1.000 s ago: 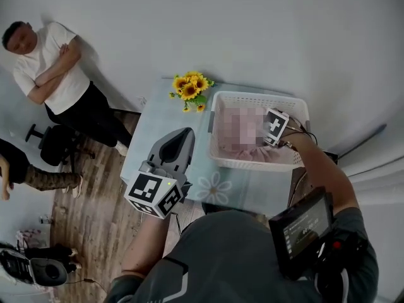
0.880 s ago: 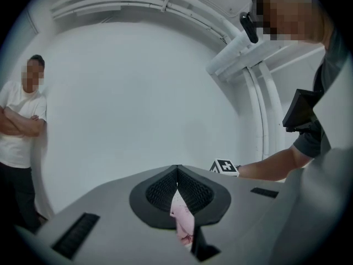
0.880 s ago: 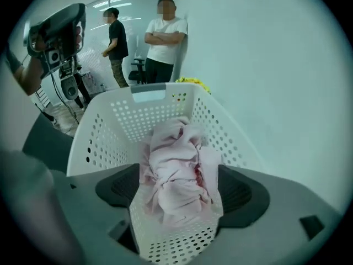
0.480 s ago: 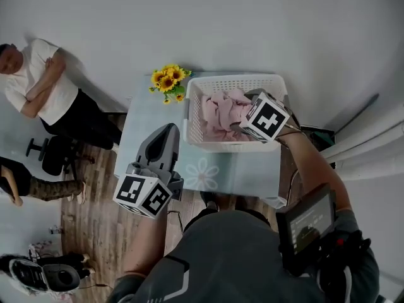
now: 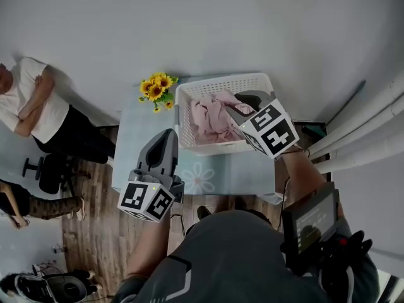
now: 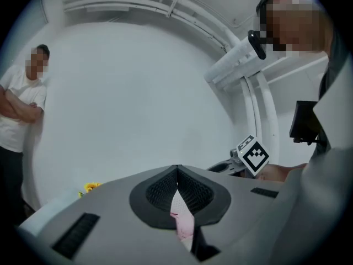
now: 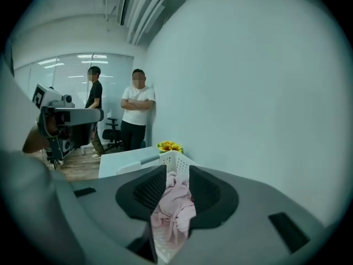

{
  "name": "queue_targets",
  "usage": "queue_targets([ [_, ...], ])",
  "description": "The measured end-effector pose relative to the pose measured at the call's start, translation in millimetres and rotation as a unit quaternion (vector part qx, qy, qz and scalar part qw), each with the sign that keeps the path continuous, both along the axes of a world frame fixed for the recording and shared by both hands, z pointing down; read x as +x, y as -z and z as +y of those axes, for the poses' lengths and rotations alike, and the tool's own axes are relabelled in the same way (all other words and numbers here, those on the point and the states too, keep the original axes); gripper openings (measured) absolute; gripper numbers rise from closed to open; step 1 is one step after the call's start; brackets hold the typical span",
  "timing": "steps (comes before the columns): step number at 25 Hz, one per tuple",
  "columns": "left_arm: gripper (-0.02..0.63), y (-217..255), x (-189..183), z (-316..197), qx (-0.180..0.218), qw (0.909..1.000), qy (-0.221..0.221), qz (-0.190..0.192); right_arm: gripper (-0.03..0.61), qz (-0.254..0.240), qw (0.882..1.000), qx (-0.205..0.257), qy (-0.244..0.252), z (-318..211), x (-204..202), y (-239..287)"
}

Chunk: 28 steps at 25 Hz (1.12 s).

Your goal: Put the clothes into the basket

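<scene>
A white plastic basket stands on the small table, with pink clothes heaped inside it. My right gripper hovers above the basket's right half. Its jaws are closing with a gap still between them. In the right gripper view the pink clothes and the basket show through that gap, lying below the pads, not pinched. My left gripper is held over the table's left part, apart from the basket. The left gripper has its pads together and grips nothing.
A bunch of sunflowers sits at the table's far left corner, beside the basket. A person in a white shirt leans on the wall at left, near an office chair. A small monitor rides on my right forearm. White pipes run at right.
My right gripper has risen out of the basket and its jaws have narrowed. The pink clothes stay in the basket. The left gripper has barely moved.
</scene>
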State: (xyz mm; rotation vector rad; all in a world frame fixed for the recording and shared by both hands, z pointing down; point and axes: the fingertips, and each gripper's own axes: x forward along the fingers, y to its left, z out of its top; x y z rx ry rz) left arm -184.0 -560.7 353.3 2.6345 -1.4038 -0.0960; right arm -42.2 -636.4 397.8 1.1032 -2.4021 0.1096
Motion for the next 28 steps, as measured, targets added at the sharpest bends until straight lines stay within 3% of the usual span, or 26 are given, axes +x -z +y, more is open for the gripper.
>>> queue_targets([
  [4,0.008,2.7,-20.0,-5.7,0.006,1.0,0.006,0.002,0.124,-0.045,0.998,0.009,-0.041,10.8,-2.6,13.4],
  [10,0.008,9.4,-42.4,-8.8,0.021,0.9997,0.009,0.01,0.023,-0.1,0.986,0.046,-0.125,25.3,-2.3,35.6],
  [16,0.008,15.2,-48.2,-4.6,0.035,0.9992,-0.02,0.003,0.014,-0.137,0.971,0.074,-0.181,45.2,-2.6,50.5],
  [28,0.008,15.9,-55.1,7.0,0.033,0.9982,-0.049,-0.009,0.012,-0.149,0.963,0.094,-0.202,70.0,-10.8,67.0],
])
